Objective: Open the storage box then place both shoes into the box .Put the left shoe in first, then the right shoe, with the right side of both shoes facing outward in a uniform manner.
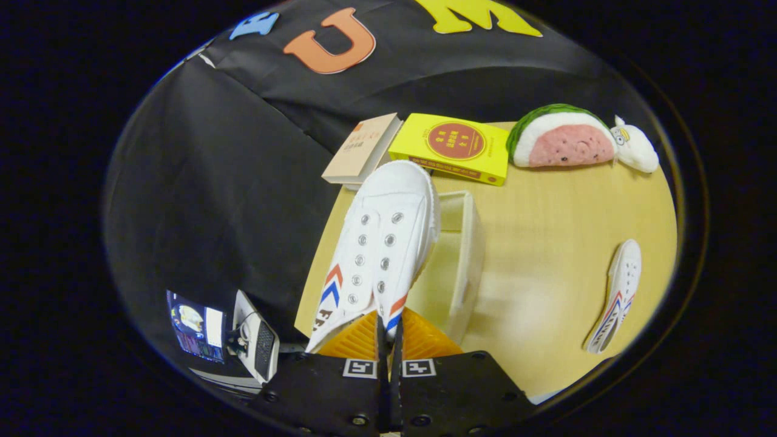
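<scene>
While the tool (388,331) is clamped on the edge of a white shoe (382,249) held toe-forward over the open storage box (464,267), the first placement seems in hand, next calling for lowering it inside; the other shoe (616,294) lies well beyond the box on the worktop (546,243).

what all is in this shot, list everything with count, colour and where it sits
white shoe: 1, white with red and blue chevrons, held between the fingers, above the box
storage box: 1, translucent white, open, on the table under the held shoe
second shoe: 1, white, lying on the table right of the box
yellow book: 1, yellow, beyond the box
tan book: 1, beige, left of the yellow book
watermelon plush: 1, green, white, pink, far table edge
white plush: 1, beside the watermelon
table: 1, light wood
gripper: 1, shut on the white shoe
</scene>
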Tool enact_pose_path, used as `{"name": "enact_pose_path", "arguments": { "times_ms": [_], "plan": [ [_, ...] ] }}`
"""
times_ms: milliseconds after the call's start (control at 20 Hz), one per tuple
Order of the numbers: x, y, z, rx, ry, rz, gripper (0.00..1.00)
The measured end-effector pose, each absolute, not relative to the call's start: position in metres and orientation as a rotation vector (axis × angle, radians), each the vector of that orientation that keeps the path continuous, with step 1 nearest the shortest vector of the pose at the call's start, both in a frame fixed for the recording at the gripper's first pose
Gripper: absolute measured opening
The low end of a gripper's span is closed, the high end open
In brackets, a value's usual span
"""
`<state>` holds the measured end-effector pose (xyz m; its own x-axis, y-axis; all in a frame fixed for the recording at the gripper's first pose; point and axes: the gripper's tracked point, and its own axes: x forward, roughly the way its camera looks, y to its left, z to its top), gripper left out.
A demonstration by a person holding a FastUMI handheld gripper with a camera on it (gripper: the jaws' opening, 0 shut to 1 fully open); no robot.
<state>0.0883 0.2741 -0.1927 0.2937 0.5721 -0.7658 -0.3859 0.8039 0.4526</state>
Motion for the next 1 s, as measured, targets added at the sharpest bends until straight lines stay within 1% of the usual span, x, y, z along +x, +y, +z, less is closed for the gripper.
{"name": "enact_pose_path", "arguments": {
  "times_ms": [200,550,650,850,1000],
  "plan": [
    [0.103,0.318,-0.228,0.174,1.092,0.566,0.0],
    [0.106,0.341,-0.29,0.069,1.114,0.476,0.0],
    [0.107,0.348,-0.304,0.047,1.122,0.471,0.0],
    [0.096,0.356,-0.334,-0.004,1.222,0.479,0.01],
    [0.101,0.358,-0.349,-0.055,1.249,0.472,0.0]
  ]
}}
